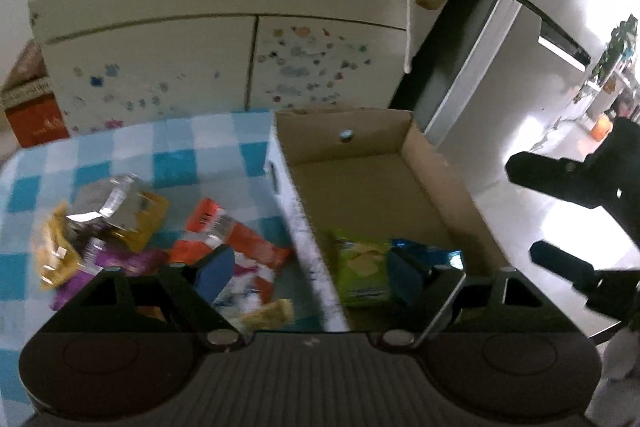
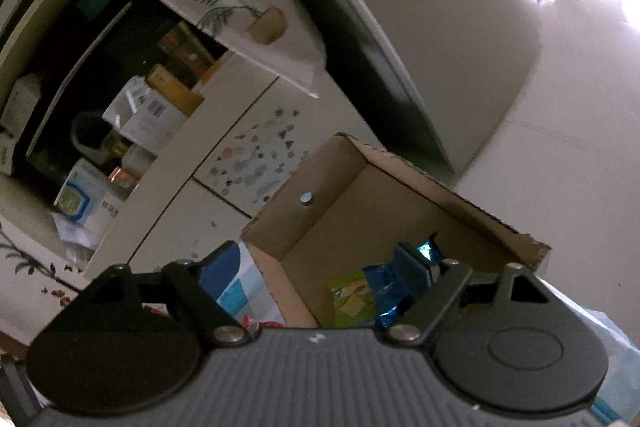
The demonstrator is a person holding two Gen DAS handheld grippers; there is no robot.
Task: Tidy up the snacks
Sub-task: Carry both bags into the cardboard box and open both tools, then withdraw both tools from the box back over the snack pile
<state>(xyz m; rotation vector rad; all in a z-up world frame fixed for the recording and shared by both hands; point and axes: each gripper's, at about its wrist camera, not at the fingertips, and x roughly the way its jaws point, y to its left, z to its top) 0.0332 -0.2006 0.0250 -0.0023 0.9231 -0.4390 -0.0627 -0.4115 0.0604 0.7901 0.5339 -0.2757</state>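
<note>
Left wrist view: left gripper [image 1: 312,269] has its jaws apart, nothing between them, straddling the near wall of the cardboard box [image 1: 416,135]. Loose snack pile [image 1: 132,231] lies on the checked cloth [image 1: 168,147] to the left of that wall; nearest piece is the orange packet [image 1: 240,239], just past the left finger, long axis running diagonally toward the box. Green chip bag [image 1: 362,267] and blue packet [image 1: 424,253] already sit in the box's near end. The left hand looks nearer the pile; next pick likely means swinging left and down. Right gripper [image 2: 316,267] also spread wide and empty, hovering over the box. Right wrist view shows the box interior and both bags, but almost none of the pile; only the left view shows that.
</note>
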